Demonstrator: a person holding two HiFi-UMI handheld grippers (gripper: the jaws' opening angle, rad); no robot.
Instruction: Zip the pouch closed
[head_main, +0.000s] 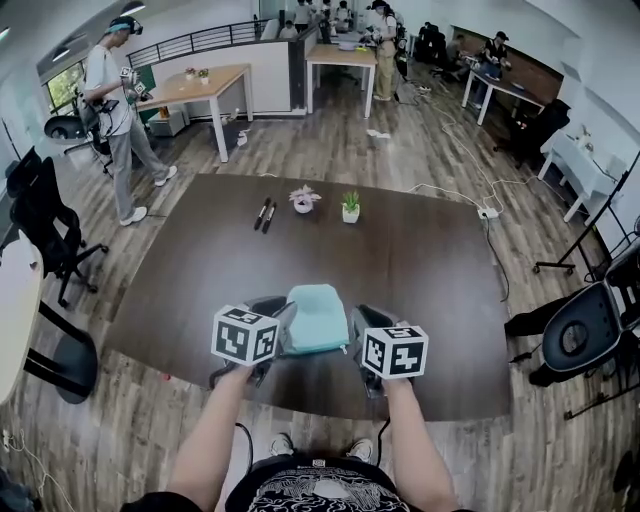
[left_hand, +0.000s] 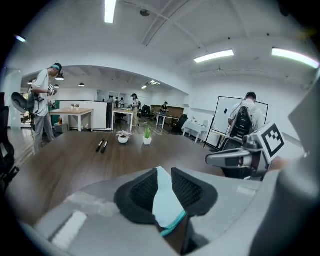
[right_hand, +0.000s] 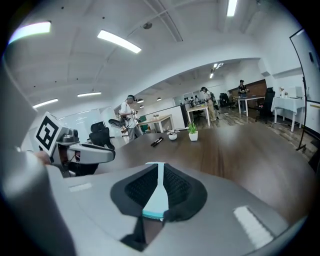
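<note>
Over the near edge of the dark brown wooden bench, a soft pale-teal fabric pouch hangs in the air between the two claws, clear of the bench top. The left claw is pinching a fold of the teal cloth at the pouch's left side. Its ribbed black pads are pressed onto the fabric, with a darker teal trim showing just below them. The right claw does the same on the opposite side, clamped on a thin strip of the pouch with a ribbed teal edge at the bottom, which may be the zip line. So both are occupied, and neither is on a zip pull that I can make out.

I judge this to be the holding stage — the pouch is gripped and stretched between both sides, but the zipping stroke itself does not look begun. No view shows the slider, nor whether the mouth is open.

The next move probably calls for one claw to keep its end anchored and taut while the other lets go, finds the small pull tab and draws it along the teeth — a fine pinch on a small target.

Two black marker pens and two small white-potted plants lie well apart, at the far side.
</note>
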